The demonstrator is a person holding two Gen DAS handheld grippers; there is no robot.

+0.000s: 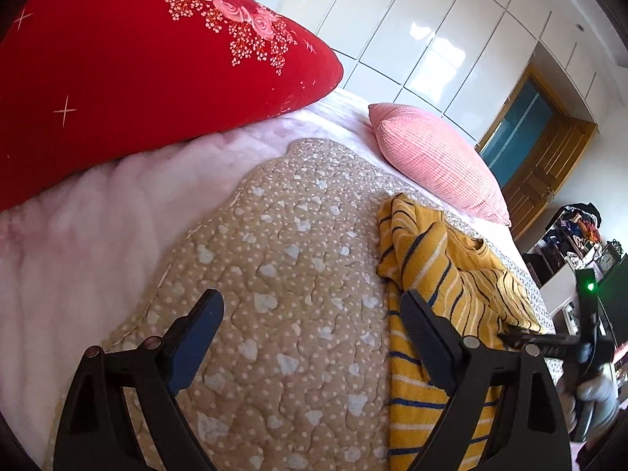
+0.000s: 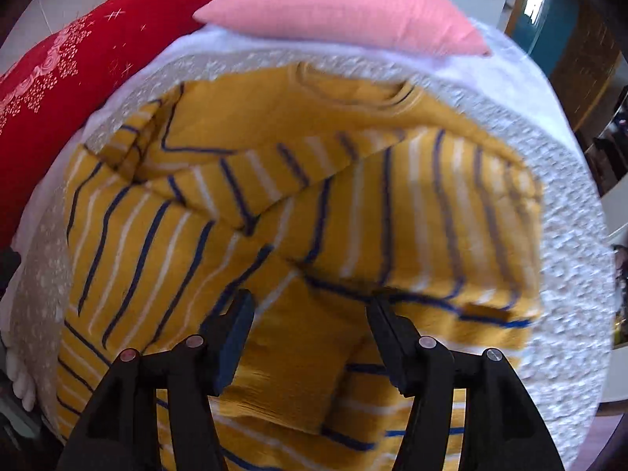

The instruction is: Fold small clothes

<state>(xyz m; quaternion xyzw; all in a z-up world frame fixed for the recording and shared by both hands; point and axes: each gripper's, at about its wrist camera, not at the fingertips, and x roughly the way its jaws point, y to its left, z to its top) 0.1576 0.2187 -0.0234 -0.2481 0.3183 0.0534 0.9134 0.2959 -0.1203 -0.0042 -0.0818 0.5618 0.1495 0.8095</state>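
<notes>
A small yellow shirt (image 2: 314,204) with navy and white stripes lies partly folded on a beige quilted mat (image 1: 282,274); it also shows at the right of the left wrist view (image 1: 435,259). My left gripper (image 1: 310,310) is open and empty, over the mat just left of the shirt's edge. My right gripper (image 2: 310,314) is open and empty, directly above the shirt's lower folded part, with a sleeve or flap between its fingers' line. The right gripper (image 1: 557,343) also appears at the far right of the left wrist view.
The mat lies on a pale pink fluffy blanket (image 1: 78,243) on a bed. A large red floral pillow (image 1: 129,62) sits at the back left and a pink cushion (image 1: 435,161) behind the shirt. White wardrobes (image 1: 431,27) and a wooden door (image 1: 541,149) stand beyond.
</notes>
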